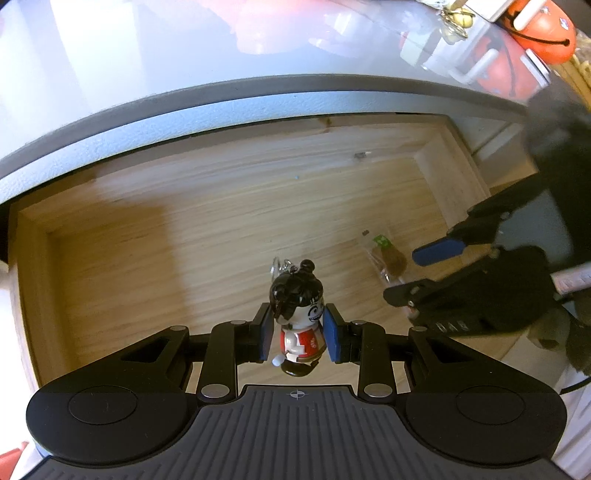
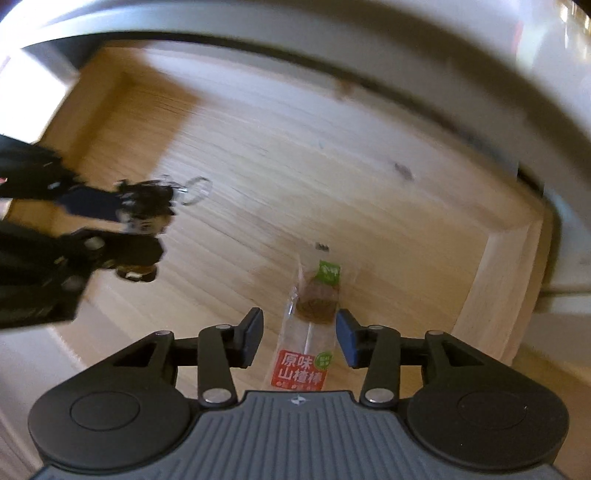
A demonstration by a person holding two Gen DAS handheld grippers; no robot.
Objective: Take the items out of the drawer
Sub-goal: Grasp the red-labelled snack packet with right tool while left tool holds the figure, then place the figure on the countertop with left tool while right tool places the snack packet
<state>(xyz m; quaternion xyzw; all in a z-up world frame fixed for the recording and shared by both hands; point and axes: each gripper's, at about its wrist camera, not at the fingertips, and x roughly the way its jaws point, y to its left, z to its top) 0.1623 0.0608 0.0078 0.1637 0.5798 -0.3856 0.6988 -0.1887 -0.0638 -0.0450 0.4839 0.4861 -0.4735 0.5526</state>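
Note:
The wooden drawer [image 1: 184, 221] is pulled out under a grey desk top. My left gripper [image 1: 297, 332] is shut on a small toy figure keychain [image 1: 295, 314] with black hair and a red and white body, held above the drawer floor. In the right wrist view the same figure [image 2: 147, 218] shows at the left in the left gripper [image 2: 122, 225], its key ring [image 2: 195, 190] hanging free. A clear snack packet [image 2: 310, 332] with a red label lies on the drawer floor [image 2: 332, 166]. My right gripper [image 2: 300, 338] straddles it, open, its pads not pressing it. The left wrist view shows that gripper [image 1: 413, 273] over the packet [image 1: 388, 258].
The grey desk top [image 1: 184, 55] overhangs the back of the drawer. On it at the far right sit an orange object [image 1: 543, 33] and small brass-coloured bits [image 1: 458, 22]. The drawer's right wall [image 2: 491, 280] stands close to my right gripper.

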